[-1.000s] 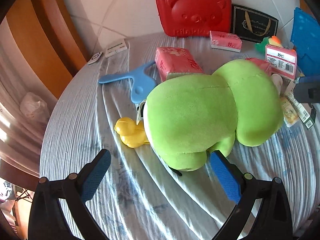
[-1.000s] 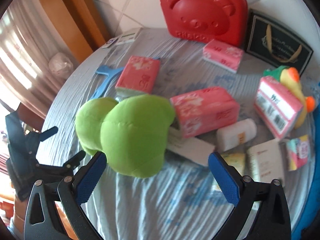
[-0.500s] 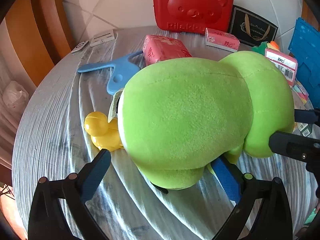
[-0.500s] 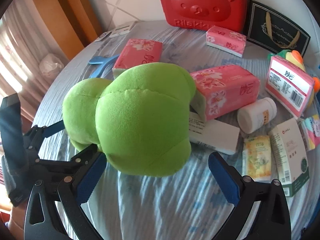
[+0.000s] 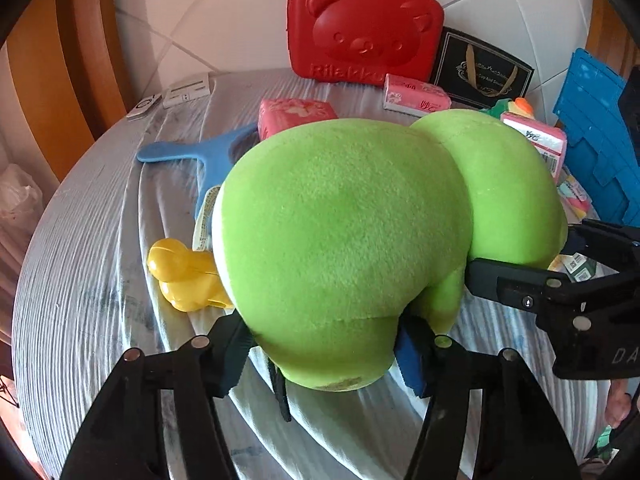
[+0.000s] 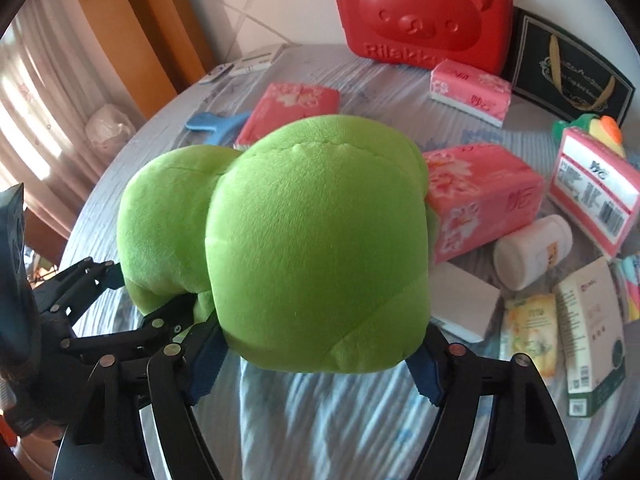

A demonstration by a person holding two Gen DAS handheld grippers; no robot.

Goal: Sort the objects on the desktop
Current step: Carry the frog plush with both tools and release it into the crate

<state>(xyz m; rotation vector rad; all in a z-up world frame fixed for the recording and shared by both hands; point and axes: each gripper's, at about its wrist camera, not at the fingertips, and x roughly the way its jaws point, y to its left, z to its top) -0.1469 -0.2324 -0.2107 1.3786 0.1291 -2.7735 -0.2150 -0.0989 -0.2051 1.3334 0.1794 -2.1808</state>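
Note:
A big green plush toy [image 5: 344, 232] lies on the round cloth-covered table [image 5: 80, 280] and fills the middle of both views. My left gripper [image 5: 324, 352] is closing on its near lower lobe, and the blue pads [image 5: 412, 360] press into the fabric on both sides. My right gripper [image 6: 316, 364] is closing on the plush toy [image 6: 316, 240] from the other end, its pads [image 6: 424, 364] against the fabric. Each gripper shows in the other's view: the right one [image 5: 560, 292], the left one [image 6: 120, 320].
A yellow toy [image 5: 184, 276] and a blue plastic piece [image 5: 200, 156] lie left of the plush. Pink tissue packs [image 6: 476, 204], a white bottle [image 6: 532, 252] and small boxes [image 6: 592, 336] crowd the right. A red bear case [image 5: 364, 36], black gift bag [image 6: 568, 72] and blue crate [image 5: 596, 128] stand behind.
Both grippers have come down onto the plush, and their wide jaws have narrowed until the pads meet its fabric. The plush looms larger in both views.

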